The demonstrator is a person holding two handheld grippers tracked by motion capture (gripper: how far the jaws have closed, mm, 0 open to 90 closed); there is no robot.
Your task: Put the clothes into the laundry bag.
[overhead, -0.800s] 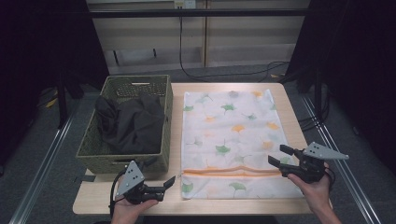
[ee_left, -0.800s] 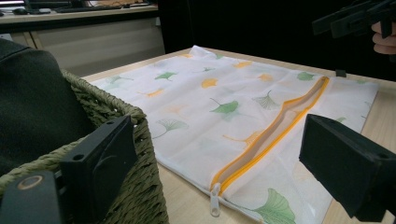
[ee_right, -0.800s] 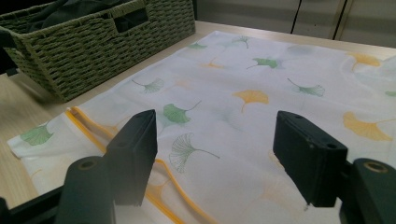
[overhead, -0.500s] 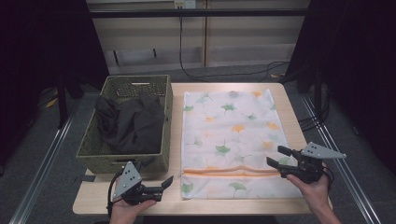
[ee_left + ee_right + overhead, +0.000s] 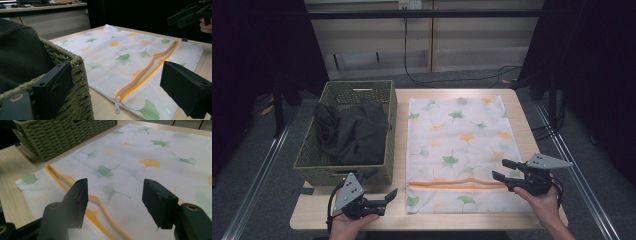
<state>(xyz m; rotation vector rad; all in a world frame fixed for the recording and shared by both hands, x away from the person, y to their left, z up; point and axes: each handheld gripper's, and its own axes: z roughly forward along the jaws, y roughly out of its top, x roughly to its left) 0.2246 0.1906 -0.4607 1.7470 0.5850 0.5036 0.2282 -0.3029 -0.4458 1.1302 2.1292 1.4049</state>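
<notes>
A white mesh laundry bag (image 5: 457, 145) printed with green and orange ginkgo leaves lies flat on the table. Its orange zipper (image 5: 457, 185) runs across the near end, and the pull (image 5: 117, 108) sits at the end nearest the basket. In the left gripper view the zipper (image 5: 150, 65) gapes a little along its middle. My left gripper (image 5: 390, 195) is open and empty by the bag's near left corner, jaws level toward the zipper. My right gripper (image 5: 502, 170) hovers open over the bag's right edge just above the zipper (image 5: 97, 212), holding nothing.
A green woven basket (image 5: 309, 167) stands left of the bag, with dark clothing (image 5: 352, 132) heaped in it; its corner (image 5: 75, 62) is right beside my left gripper's jaw. Bare wood (image 5: 522, 220) runs along the table's near edge. Cables lie on the floor beyond the table.
The right gripper has crept a little to the left over the bag's edge. The left gripper has barely shifted. Both stay open.
</notes>
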